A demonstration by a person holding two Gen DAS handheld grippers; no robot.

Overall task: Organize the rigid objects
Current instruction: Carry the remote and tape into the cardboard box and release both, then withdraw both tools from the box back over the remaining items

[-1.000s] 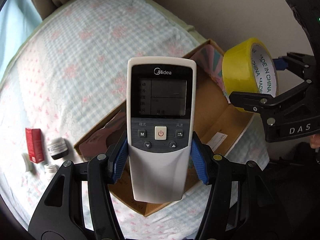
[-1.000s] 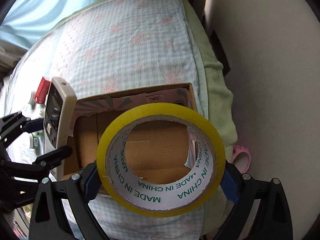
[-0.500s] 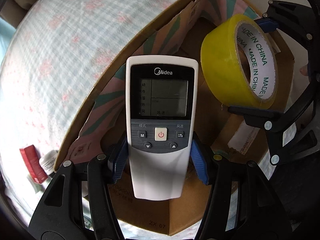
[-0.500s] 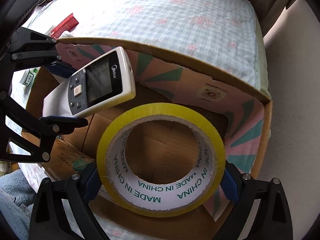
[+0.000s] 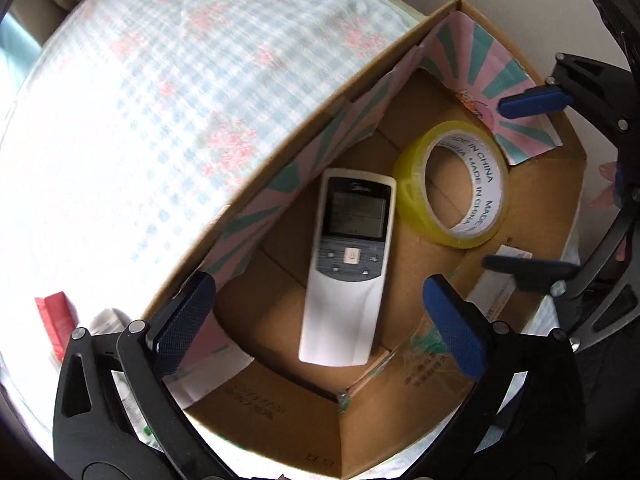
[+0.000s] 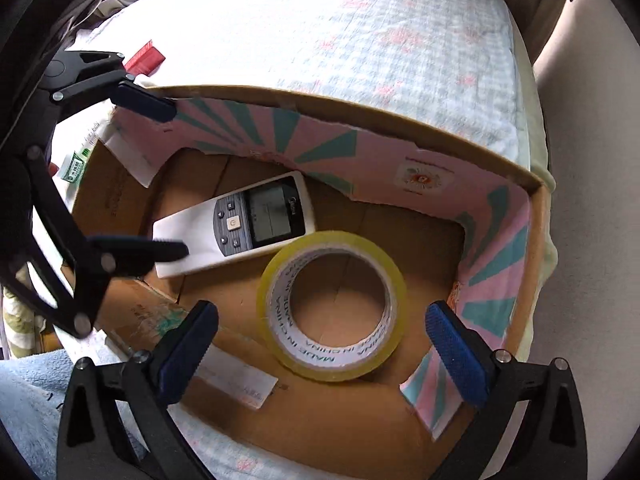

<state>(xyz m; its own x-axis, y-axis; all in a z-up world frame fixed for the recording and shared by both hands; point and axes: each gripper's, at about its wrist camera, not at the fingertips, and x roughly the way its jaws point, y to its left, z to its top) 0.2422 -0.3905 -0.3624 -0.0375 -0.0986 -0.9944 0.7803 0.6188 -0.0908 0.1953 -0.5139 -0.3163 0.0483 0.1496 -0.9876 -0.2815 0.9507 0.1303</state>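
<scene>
Released since the earlier frame, remote (image 5: 350,264) and tape roll (image 5: 452,184) lie mid-frame on the box (image 5: 400,420) floor, apparently touching. Left gripper (image 5: 320,324) and right gripper (image 6: 320,344) hover spread. Both items are probably light, rigid; grip sides.

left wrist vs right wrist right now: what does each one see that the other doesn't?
Left wrist only: the right gripper, open over the box's far side, and a bit of pink past the box.

Right wrist only: the left gripper, open beside the remote's end, a green-labelled pack outside the box, and a pale blue towel.

Both: the box, with the remote face up and the tape lying flat beside it, touching or nearly so. Also the checked bedspread and a red box.
</scene>
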